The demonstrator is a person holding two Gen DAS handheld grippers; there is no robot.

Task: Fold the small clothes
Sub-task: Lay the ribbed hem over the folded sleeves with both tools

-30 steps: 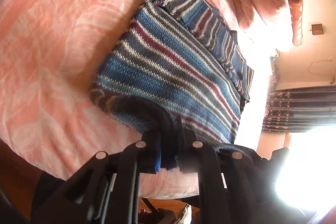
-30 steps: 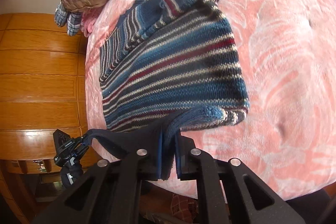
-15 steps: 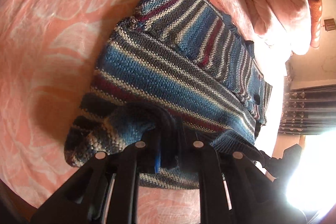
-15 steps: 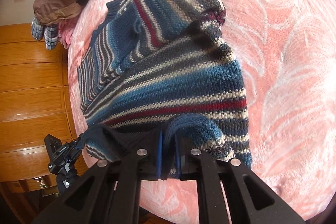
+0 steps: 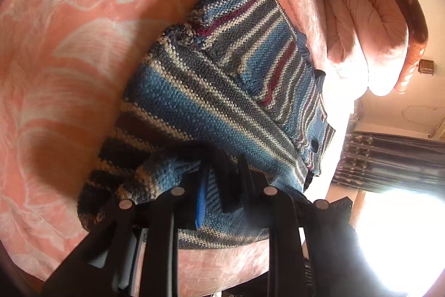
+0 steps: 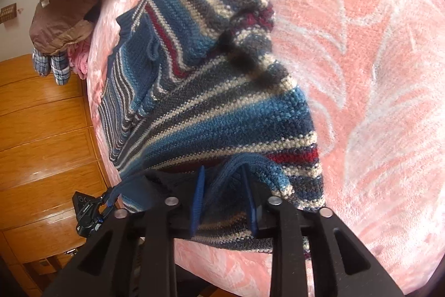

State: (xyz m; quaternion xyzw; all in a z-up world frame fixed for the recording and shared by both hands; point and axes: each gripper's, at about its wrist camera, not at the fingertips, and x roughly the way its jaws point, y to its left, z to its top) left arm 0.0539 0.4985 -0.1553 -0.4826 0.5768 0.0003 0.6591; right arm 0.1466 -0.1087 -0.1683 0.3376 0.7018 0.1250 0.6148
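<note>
Left claw [image 5: 219,185]: lower centre of the left wrist view; jaws parted, knit lying loose between them, no pinch.
Right claw [image 6: 222,196]: lower centre of the right wrist view; jaws spread, a ridge of the hem standing in the gap, not clamped.
Probable reason: both corners appear to be set down to finish a fold, so grip is given up.
Sweater [image 5: 222,91]: centre of both views, doubled over on the bedspread [image 5: 69,32]; chunky knit, blue, grey, cream and maroon stripes, ribbed hem.
Bedspread: pink plush with a pale leaf pattern, soft and yielding.
Pillows [image 5: 370,27]: upper right, puffy, pink.
Wardrobe [image 6: 41,130]: left edge, glossy wood.
</note>
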